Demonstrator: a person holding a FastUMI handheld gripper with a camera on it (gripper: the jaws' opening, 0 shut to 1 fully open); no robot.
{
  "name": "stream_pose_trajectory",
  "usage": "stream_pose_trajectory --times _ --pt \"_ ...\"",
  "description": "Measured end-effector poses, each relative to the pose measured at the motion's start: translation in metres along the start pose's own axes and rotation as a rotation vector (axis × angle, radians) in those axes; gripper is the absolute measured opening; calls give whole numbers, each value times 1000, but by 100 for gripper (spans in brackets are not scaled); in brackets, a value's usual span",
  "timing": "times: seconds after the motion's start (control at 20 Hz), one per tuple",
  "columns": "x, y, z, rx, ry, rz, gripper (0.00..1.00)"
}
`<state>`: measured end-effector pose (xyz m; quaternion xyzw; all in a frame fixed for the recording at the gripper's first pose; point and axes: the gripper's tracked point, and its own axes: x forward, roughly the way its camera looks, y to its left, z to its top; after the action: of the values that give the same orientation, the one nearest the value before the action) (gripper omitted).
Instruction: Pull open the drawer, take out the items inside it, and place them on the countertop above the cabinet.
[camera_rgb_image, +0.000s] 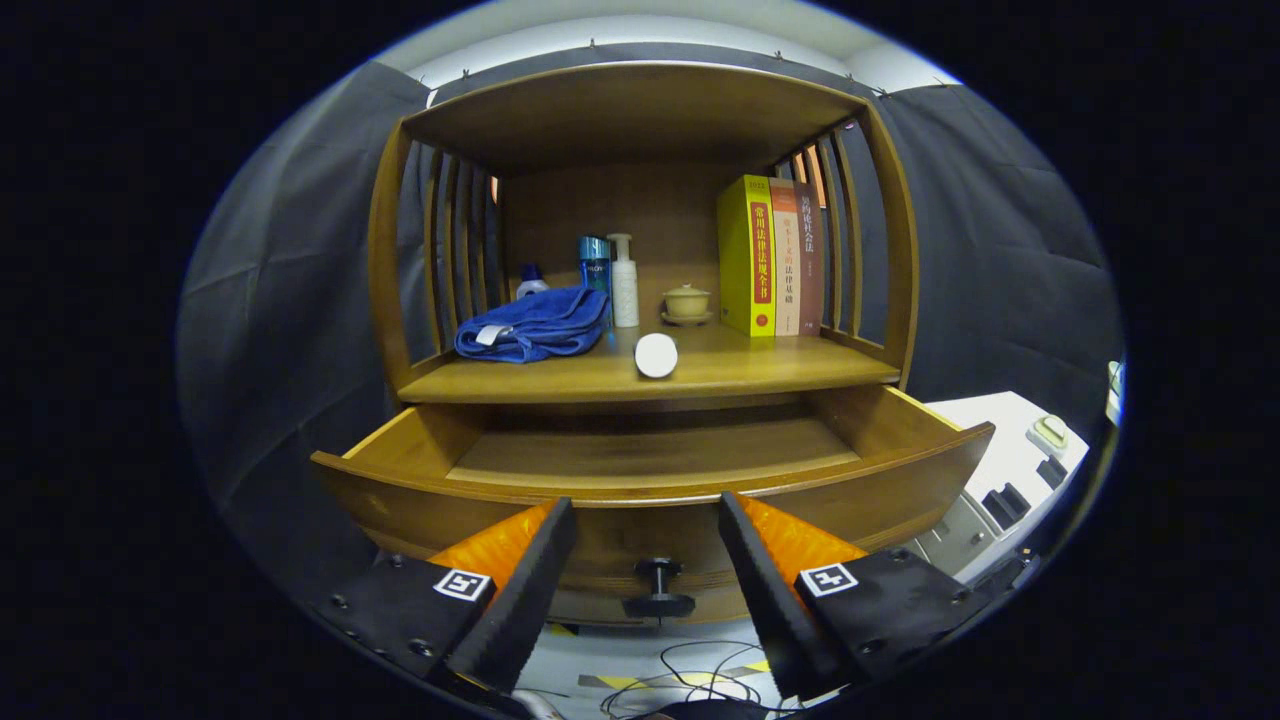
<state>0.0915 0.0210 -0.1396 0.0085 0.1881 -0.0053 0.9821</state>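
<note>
The wooden drawer (650, 492) stands pulled open, and its visible floor is bare. Its dark knob (658, 585) sits on the drawer front, between my fingers and a little beyond them. My gripper (647, 530) is open, with nothing between its fingers, in front of the drawer front. On the countertop (780, 370) above the drawer lies a white cylinder (656, 355) near the front edge, end toward me. A folded blue towel (535, 325) rests to its left.
At the back of the countertop stand a blue bottle (594, 262), a white pump bottle (624, 282), a small lidded cup (686, 302) and upright books (770, 258). A white device (1010, 470) sits right of the cabinet. Cables (690, 680) lie on the floor below.
</note>
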Motion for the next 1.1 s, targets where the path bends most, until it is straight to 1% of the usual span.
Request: stream_pose_trajectory --times 0.5,0.7,1.1 --pt "65 1 21 -5 -5 -3 97" --pt "91 1 27 -31 -10 -4 97" --pt "113 1 36 -23 -15 -4 97"
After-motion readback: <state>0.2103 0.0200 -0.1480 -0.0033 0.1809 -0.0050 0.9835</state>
